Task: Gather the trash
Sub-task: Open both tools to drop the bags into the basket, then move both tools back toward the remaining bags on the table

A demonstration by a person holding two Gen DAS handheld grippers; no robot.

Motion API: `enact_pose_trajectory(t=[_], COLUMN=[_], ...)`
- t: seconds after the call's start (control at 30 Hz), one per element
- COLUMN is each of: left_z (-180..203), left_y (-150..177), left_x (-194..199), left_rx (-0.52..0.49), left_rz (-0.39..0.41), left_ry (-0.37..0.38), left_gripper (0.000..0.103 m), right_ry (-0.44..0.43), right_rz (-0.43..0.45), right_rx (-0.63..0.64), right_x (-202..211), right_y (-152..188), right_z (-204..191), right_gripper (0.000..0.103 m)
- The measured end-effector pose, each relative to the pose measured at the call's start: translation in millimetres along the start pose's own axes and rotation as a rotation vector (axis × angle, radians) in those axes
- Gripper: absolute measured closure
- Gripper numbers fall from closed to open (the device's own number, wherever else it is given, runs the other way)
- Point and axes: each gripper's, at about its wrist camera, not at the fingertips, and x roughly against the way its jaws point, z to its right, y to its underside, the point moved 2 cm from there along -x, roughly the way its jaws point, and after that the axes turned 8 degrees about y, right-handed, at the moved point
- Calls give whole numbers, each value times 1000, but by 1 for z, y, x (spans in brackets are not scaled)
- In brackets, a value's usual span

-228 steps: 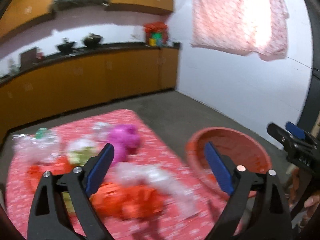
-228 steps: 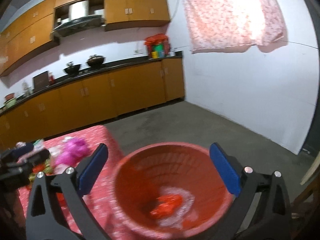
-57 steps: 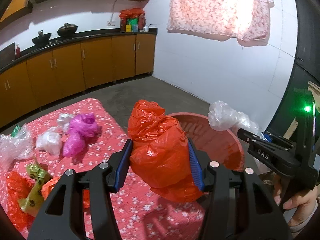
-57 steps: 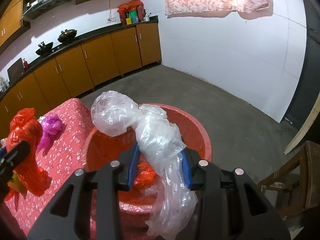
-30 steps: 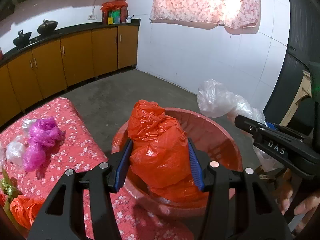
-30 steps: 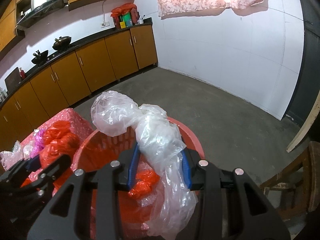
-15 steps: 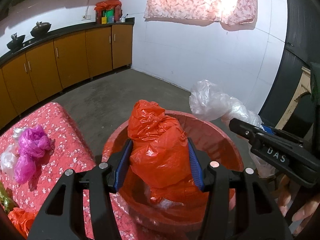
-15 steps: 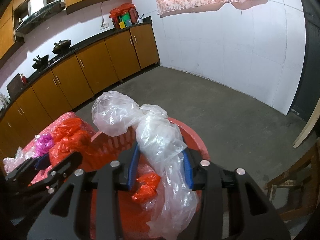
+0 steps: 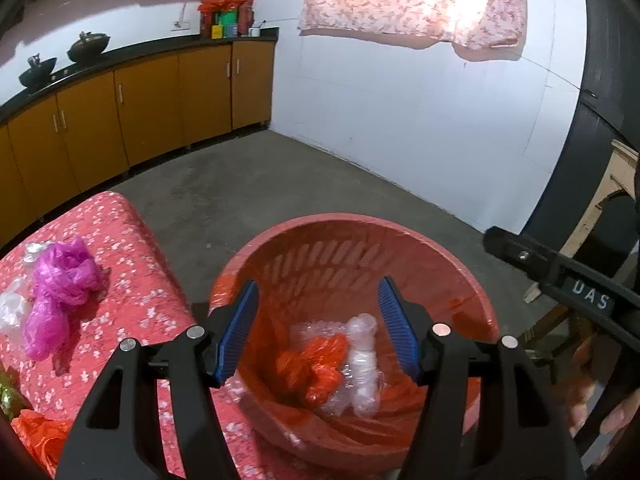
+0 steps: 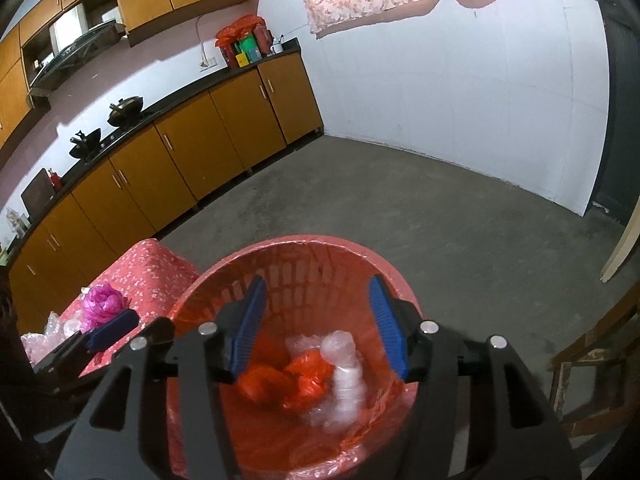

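Note:
A red plastic basket (image 9: 348, 228) (image 10: 304, 246) lined with a red bag stands on the floor by the table. Orange bags (image 9: 316, 368) (image 10: 280, 376) and clear plastic bags (image 9: 364, 364) (image 10: 344, 368) lie at its bottom. My left gripper (image 9: 318, 330) hangs over the basket, its jaws opening with nothing between them. My right gripper (image 10: 316, 322) is also above the basket, jaws opening and empty. A pink bag (image 9: 60, 284) (image 10: 100, 304), a clear bag (image 9: 10, 312) and an orange bag (image 9: 40, 436) lie on the red flowered tablecloth (image 9: 132, 248).
Orange kitchen cabinets (image 9: 144, 108) run along the back wall under a dark counter with pots. The grey concrete floor (image 10: 400, 208) stretches beyond the basket. A wooden chair (image 10: 592, 364) stands to the right. A flowered cloth (image 9: 416, 0) hangs on the white wall.
Both grippers let go: the orange bag left the left gripper and the clear bag left the right one, and both now lie in the basket. Both jaws stand wider.

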Motion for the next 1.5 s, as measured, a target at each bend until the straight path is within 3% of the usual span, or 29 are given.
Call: enact_pose_trajectory(t=[0.23, 0.47, 0.57, 0.8, 1.03, 1.27, 1.5], left_z=[-19, -43, -64, -120, -192, -241, -255], left_y=[0, 5, 13, 51, 104, 140, 155], left_x=[27, 83, 120, 195, 246, 252, 229], left_rx=[34, 55, 80, 140, 251, 379, 409], left_rz=[41, 110, 151, 191, 149, 99, 30], left_ry=[-53, -133, -206, -408, -602, -577, -565], left_gripper=[38, 35, 25, 22, 18, 16, 16], right_ry=[21, -21, -64, -212, -358, -411, -396], right_rz=[29, 65, 68, 26, -30, -53, -67], right_rx=[42, 108, 153, 287, 420, 512, 579], right_x=[10, 31, 38, 50, 63, 62, 53], right_y=[0, 10, 21, 60, 100, 127, 138], right_z=[-7, -37, -60, -138, -217, -269, -286], right_gripper=[47, 41, 36, 34, 33, 27, 27])
